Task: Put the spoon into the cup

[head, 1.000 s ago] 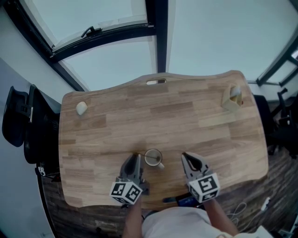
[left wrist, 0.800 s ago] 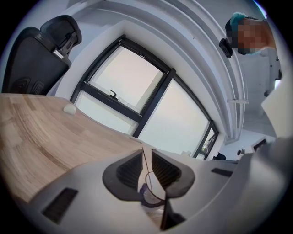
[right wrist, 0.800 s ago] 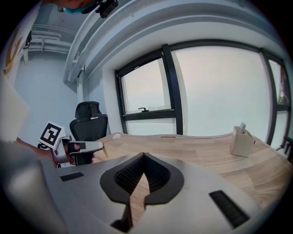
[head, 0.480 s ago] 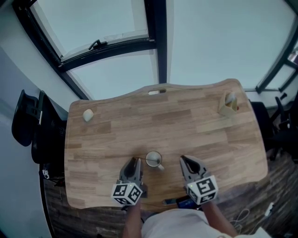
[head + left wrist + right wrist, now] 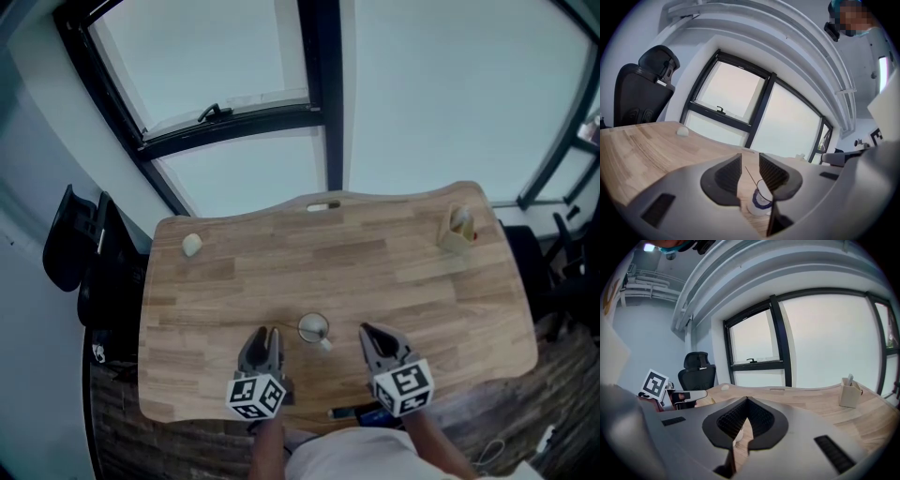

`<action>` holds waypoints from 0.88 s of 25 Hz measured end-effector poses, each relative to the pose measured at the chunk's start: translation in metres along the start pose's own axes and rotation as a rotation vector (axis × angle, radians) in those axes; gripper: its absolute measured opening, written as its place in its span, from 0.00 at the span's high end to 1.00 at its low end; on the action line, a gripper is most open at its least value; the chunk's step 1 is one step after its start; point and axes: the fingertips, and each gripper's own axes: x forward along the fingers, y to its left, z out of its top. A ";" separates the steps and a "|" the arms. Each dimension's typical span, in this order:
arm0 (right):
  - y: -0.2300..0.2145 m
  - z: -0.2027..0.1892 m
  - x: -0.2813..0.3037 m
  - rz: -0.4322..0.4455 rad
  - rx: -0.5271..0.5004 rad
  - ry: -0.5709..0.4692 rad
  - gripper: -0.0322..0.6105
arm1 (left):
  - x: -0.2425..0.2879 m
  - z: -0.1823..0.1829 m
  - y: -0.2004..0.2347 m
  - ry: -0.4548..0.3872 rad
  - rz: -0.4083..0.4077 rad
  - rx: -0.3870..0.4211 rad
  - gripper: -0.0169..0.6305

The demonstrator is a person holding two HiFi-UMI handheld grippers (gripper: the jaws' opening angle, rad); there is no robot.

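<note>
Wooden table (image 5: 375,272), cup (image 5: 313,329) near its front edge, small pale lump (image 5: 191,246) far left, beige holder (image 5: 457,231) far right

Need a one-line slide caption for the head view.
Cup on the wooden table, flanked by the open left gripper and the shut right gripper, both empty.

- Wooden table (image 5: 394,272): light planks, wavy far edge, with a narrow slot (image 5: 322,206) at the middle of that edge.
- Small pale rounded lump (image 5: 191,245): on the table, far left corner.
- Beige holder (image 5: 457,231): upright at the far right corner, with a pale item standing in it.
- Black office chair (image 5: 80,253): just left of the table.
- Window (image 5: 328,103): beyond the far edge, black frame, with a handle (image 5: 214,113) on the left sash.
- Dark flat object (image 5: 354,410): at the near edge, kind unclear.
</note>
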 end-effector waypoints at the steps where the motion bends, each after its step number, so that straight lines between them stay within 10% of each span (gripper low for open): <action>1: 0.002 0.002 0.001 0.002 -0.002 -0.008 0.95 | -0.001 0.003 -0.002 -0.007 0.002 0.009 0.83; 7: 0.019 0.020 0.003 0.018 -0.045 0.003 0.95 | -0.014 0.031 -0.023 -0.067 0.003 0.183 0.83; 22: 0.044 0.026 0.005 -0.029 -0.117 -0.001 0.95 | -0.024 0.027 -0.044 -0.037 -0.076 0.144 0.97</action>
